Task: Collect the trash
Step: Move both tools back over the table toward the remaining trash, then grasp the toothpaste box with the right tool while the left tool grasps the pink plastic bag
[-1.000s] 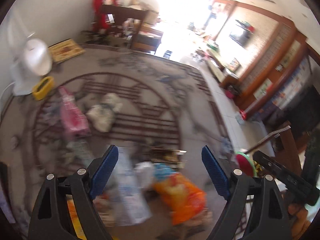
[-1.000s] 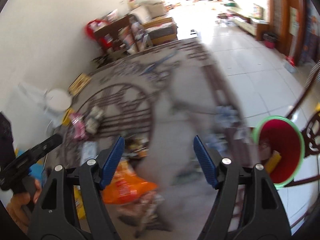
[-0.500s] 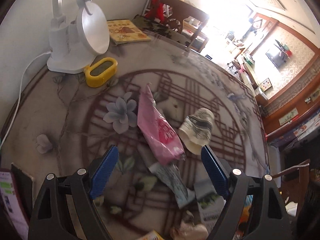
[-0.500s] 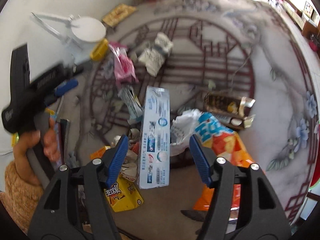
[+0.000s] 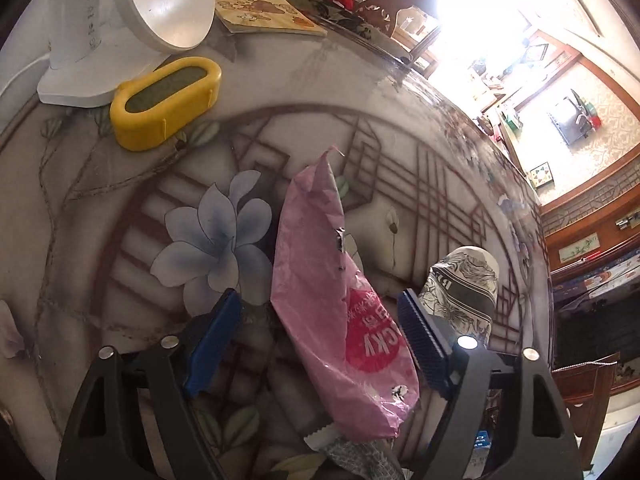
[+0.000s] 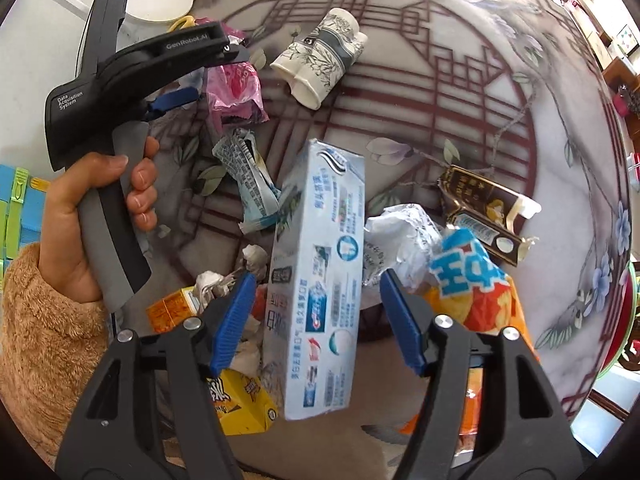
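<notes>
1. In the left wrist view, the lower end of the pink wrapper (image 5: 340, 320) runs behind the frame edge and a crumpled wrapper, and the text on it is only partly readable. The white lamp (image 5: 132, 12) in the upper left is cut off.
2. The left gripper (image 5: 320, 344) has its jaws apart and closing; the pink wrapper lies between the blue pads (image 5: 212, 340), but they do not press on it.
3. The patterned paper cup (image 5: 464, 292) lies on its side just beside the right pad.
4. The right gripper (image 6: 316, 320) has its jaws apart and opening slightly. The toothpaste box (image 6: 320, 272) lies between the pads without contact that I can see.
5. In the right wrist view, a hand (image 6: 92, 208) in a brown fluffy sleeve holds the left gripper's handle at the left of the frame, pointing down toward the table (image 6: 500, 92).
6. An orange snack bag (image 6: 476, 280) lies right of the box.
</notes>
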### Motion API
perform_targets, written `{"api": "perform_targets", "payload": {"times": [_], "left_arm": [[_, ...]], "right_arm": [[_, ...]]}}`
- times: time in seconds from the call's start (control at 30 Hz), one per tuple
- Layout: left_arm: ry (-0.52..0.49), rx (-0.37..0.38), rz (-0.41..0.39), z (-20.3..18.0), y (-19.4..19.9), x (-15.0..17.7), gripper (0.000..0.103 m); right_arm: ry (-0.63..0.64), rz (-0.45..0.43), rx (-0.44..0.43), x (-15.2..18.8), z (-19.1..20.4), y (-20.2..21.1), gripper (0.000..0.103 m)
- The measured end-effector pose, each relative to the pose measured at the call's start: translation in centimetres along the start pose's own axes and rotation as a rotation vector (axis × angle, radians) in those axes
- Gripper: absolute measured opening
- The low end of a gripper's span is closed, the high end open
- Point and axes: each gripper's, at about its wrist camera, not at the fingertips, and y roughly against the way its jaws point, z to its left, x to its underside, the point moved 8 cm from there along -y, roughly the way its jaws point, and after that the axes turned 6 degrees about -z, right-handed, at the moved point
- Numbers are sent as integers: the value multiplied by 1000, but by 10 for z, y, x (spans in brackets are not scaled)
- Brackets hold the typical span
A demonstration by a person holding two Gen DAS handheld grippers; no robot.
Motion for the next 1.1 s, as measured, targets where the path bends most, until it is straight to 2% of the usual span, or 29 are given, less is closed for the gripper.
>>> {"api": "perform_targets", "payload": {"times": [0.13, 0.2, 0.23, 0.27, 0.4, 0.7, 0.73, 0.8, 0.83, 1.1], "left_arm": [[-12, 12, -5, 1, -1, 0, 45], [0, 31, -5, 4, 0, 1, 40], [7, 41, 1, 4, 0, 1, 27], [19, 53, 11, 6, 0, 2, 25], [34, 84, -6, 10, 11, 0, 20], [31, 99, -86, 10, 45, -14, 17], [27, 97, -94, 10, 47, -15, 17], [22, 96, -98, 10, 49, -16, 17], [22, 97, -98, 10, 50, -16, 17], [14, 82, -83, 17, 52, -10, 17]], "right_arm": [[1, 27, 22, -5, 3, -3, 65], [10, 29, 26, -9, 5, -4, 65], [15, 31, 25, -10, 7, -5, 65], [19, 32, 25, -11, 9, -5, 65], [27, 34, 23, -14, 12, -8, 65], [64, 38, 18, -23, 24, -16, 64], [75, 39, 21, -23, 26, -18, 59], [94, 39, 29, -23, 30, -19, 41], [93, 49, 21, -23, 31, -21, 36], [98, 34, -20, -22, 35, -20, 36]]}}
